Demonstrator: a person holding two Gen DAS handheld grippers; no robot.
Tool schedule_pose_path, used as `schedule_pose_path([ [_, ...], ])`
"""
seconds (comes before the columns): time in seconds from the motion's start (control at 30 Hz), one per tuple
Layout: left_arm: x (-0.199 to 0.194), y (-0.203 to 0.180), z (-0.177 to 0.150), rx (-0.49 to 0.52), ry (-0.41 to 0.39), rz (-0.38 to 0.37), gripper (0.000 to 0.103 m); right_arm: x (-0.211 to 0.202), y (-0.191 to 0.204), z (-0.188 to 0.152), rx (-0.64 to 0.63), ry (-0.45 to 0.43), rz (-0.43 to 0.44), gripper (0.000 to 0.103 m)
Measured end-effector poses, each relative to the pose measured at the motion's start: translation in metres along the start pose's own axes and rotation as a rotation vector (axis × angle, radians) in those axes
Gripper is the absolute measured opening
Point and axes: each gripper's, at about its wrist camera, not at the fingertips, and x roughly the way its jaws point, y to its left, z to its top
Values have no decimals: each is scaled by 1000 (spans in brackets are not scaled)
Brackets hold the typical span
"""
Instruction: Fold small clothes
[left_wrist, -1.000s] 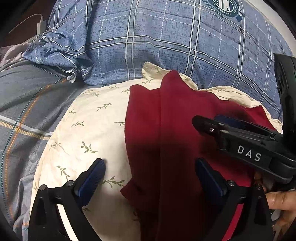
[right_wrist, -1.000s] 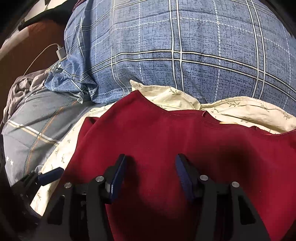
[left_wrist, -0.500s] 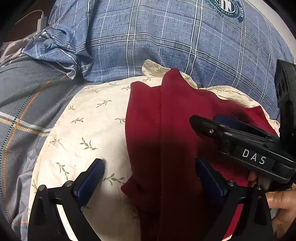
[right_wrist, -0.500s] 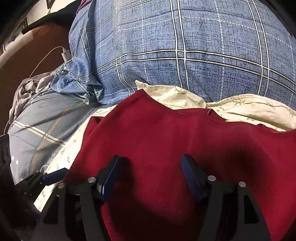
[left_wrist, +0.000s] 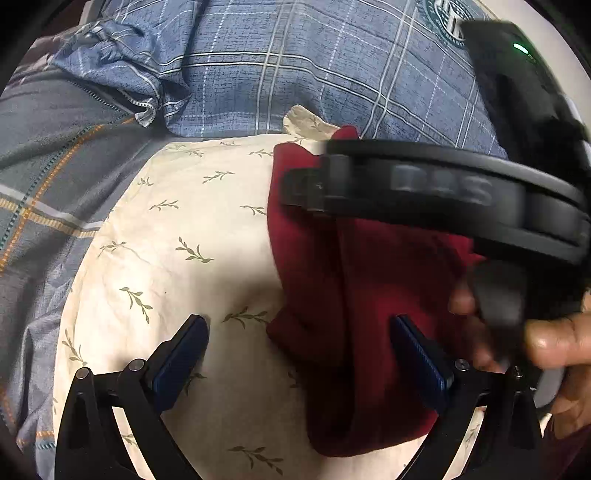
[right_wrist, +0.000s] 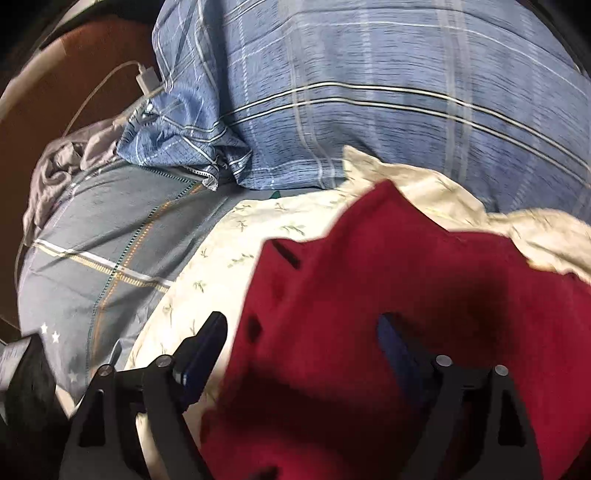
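Observation:
A dark red garment (left_wrist: 325, 280) lies folded lengthwise on a cream pillow (left_wrist: 184, 240) printed with leaf sprigs. My left gripper (left_wrist: 299, 354) is open, low over the pillow, and the garment's left edge lies between its fingers untouched. The black body of my right gripper (left_wrist: 443, 184) crosses above the garment, blurred, with a person's hand (left_wrist: 554, 339) on its handle. In the right wrist view my right gripper (right_wrist: 299, 343) hangs over the red garment (right_wrist: 369, 295). Its jaws are opening, the cloth lies between them, and neither pad presses on it.
A big blue plaid pillow (left_wrist: 295, 66) rises behind the cream one. A grey-blue checked sheet (left_wrist: 55, 177) covers the bed to the left. A white charger with its cable (right_wrist: 146, 79) and a bunched grey cloth (right_wrist: 62, 166) lie at the far left by brown wood.
My right gripper's jaws have spread wider and it has swung left across the garment, now closer in the left wrist view. The left gripper stays open and shifted slightly.

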Motion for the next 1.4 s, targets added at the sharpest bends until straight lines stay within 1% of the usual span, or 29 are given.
schedule_pose_path([
  [0.07,1,1,1,-7,3,-6,100,12,11,5,-66,55,-52,90],
  [0.1,2,1,1,-6,3,-5,100,16,15,5,-96,69,-69,90],
  [0.17,3,-1,0,-5,3,0,102,20,19,6,-148,69,-102,86],
  [0.2,4,-2,0,-5,2,6,102,20,18,4,-153,66,-111,83],
  [0.23,4,-3,0,-7,1,11,102,16,17,2,-154,49,-127,71],
  [0.27,5,-4,0,-10,0,14,102,13,17,1,-154,33,-136,56],
  [0.3,6,-4,1,-17,-1,16,102,6,14,0,-141,8,-113,50],
  [0.33,6,-3,1,-26,-4,17,102,-1,11,-1,-116,-13,-77,34],
  [0.37,6,-3,1,-33,-6,18,102,-9,6,-2,-81,-31,-26,16],
  [0.47,8,-4,2,-48,-20,24,102,-26,-8,-7,-26,-73,27,13],
  [0.57,7,-5,2,-66,-43,12,99,-37,-17,-8,20,-90,74,12],
  [0.6,7,-4,2,-70,-54,-2,93,-39,-19,-8,27,-95,76,12],
  [0.63,7,-4,2,-70,-61,-18,82,-41,-22,-8,35,-99,80,12],
  [0.67,7,-5,3,-62,-60,-49,74,-42,-25,-8,45,-98,89,11],
  [0.7,8,-6,3,-56,-52,-79,56,-44,-28,-8,57,-97,102,11],
  [0.73,9,-9,2,-52,-41,-112,50,-45,-29,-7,62,-95,107,11],
  [0.77,8,-10,2,-45,-47,-113,48,-47,-30,-8,61,-98,105,11],
  [0.83,5,-14,1,-5,-69,-104,40,-49,-31,-7,55,-93,107,11],
  [0.87,3,-15,1,16,-79,-100,39,-50,-31,-7,58,-89,110,13],
  [0.93,-2,-20,-1,44,-101,-94,36,-56,-34,-4,88,-86,112,23],
  [0.97,-4,-22,-1,54,-108,-94,36,-59,-35,-3,98,-90,112,36],
  [1.0,-6,-24,-1,63,-115,-94,35,-63,-35,-1,104,-101,120,46],
  [1.03,-9,-26,-2,70,-120,-96,35,-66,-33,1,102,-112,122,62],
  [1.07,-10,-26,-3,74,-124,-98,34,-69,-30,2,93,-122,120,72],
  [1.1,-11,-27,-4,78,-126,-99,34,-70,-27,4,79,-125,111,75],
  [1.17,-13,-27,-5,85,-128,-100,34,-66,-18,9,36,-101,91,79],
  [1.27,-15,-28,-4,95,-130,-95,34,-49,-9,17,-4,-24,68,81],
  [1.4,-18,-28,-5,100,-127,-95,34,-18,-9,24,17,84,44,81],
])
